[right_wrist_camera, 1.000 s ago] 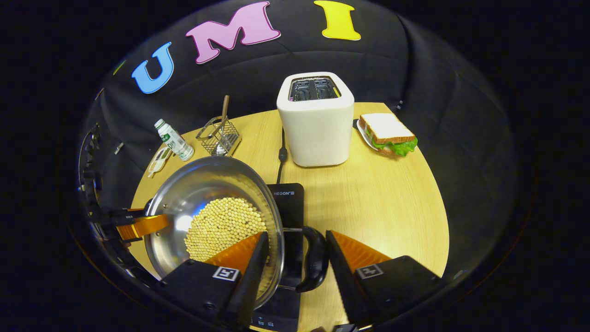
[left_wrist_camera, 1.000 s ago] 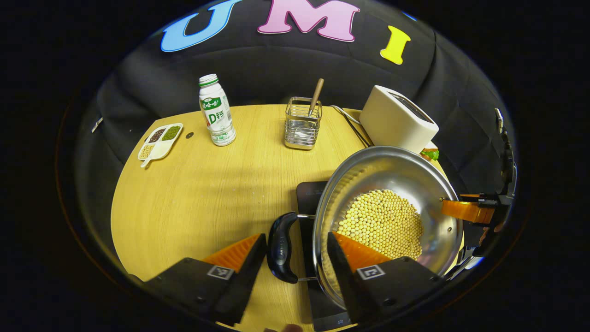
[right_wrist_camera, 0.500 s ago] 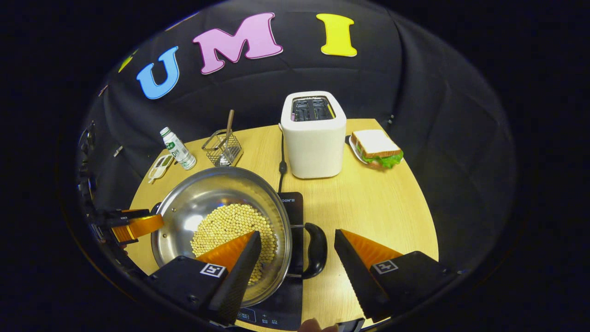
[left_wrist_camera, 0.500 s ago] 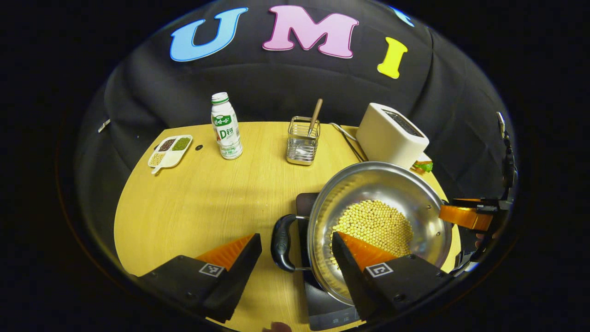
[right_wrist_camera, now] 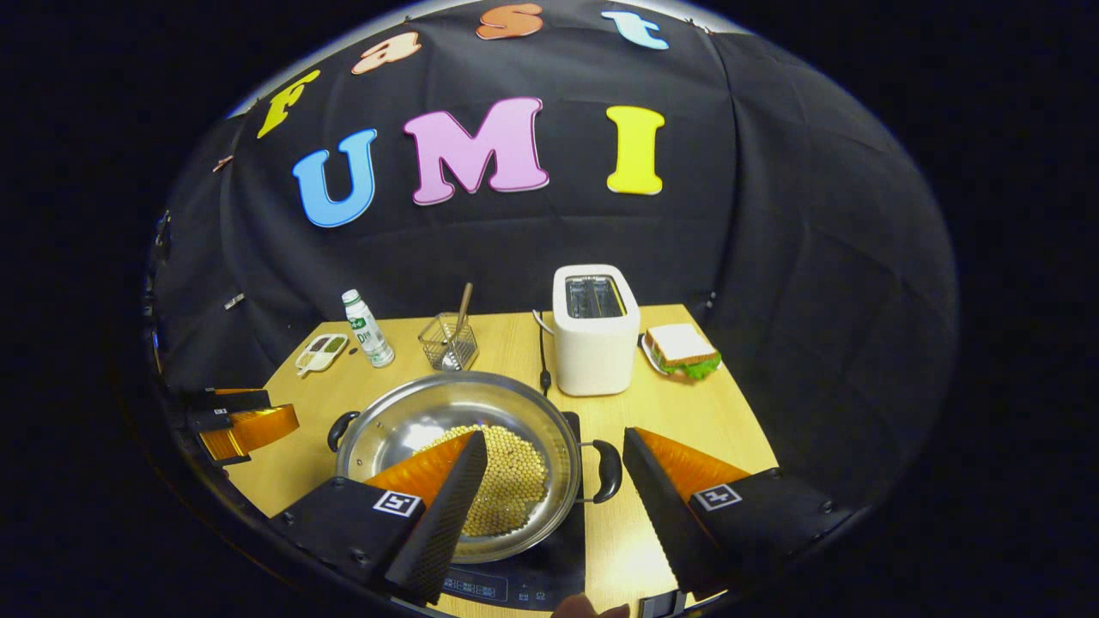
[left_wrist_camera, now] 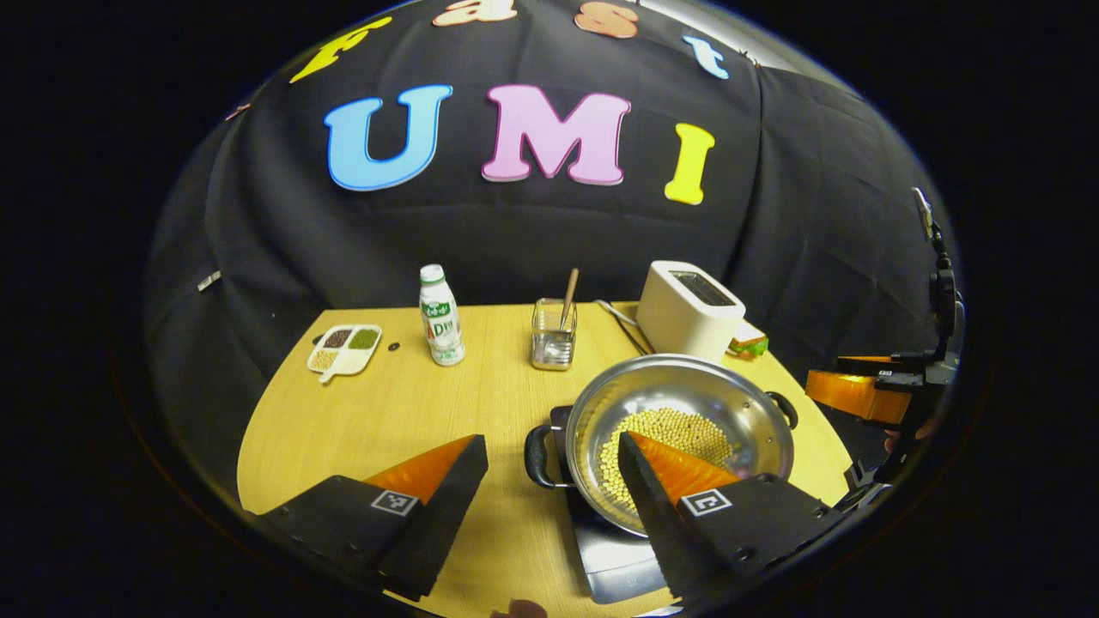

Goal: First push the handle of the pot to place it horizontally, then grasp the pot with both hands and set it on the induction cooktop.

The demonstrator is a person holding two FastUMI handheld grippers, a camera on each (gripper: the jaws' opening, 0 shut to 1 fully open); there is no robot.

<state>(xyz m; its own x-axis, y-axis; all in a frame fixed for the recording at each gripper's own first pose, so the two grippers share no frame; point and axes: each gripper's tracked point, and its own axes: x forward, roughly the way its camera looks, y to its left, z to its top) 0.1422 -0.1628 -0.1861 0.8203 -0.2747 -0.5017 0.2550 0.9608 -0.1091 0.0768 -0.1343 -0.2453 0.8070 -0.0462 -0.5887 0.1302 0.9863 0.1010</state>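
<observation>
A steel pot point(left_wrist_camera: 678, 403) point(right_wrist_camera: 412, 416) with yellow beans in it stands on the black induction cooktop point(left_wrist_camera: 618, 562) point(right_wrist_camera: 549, 579). Its two black handles point(left_wrist_camera: 537, 455) point(right_wrist_camera: 608, 470) point sideways, level. My left gripper point(left_wrist_camera: 554, 459) is open, raised above the pot's left handle and touching nothing. My right gripper point(right_wrist_camera: 556, 453) is open too, lifted clear of the right handle. Each gripper also appears at the edge of the other view, the right one point(left_wrist_camera: 859, 395) and the left one point(right_wrist_camera: 240, 425), both apart from the pot.
On the wooden table point(left_wrist_camera: 386, 421) stand a white toaster point(left_wrist_camera: 691, 309) point(right_wrist_camera: 594, 339), a wire holder with a stick point(left_wrist_camera: 552, 335), a milk bottle point(left_wrist_camera: 441, 316), a small dish of beans point(left_wrist_camera: 345, 348) and a sandwich point(right_wrist_camera: 683, 350).
Both grippers have let go of the pot's handles and risen back and away. The pot now rests on the cooktop and looks smaller in both views.
</observation>
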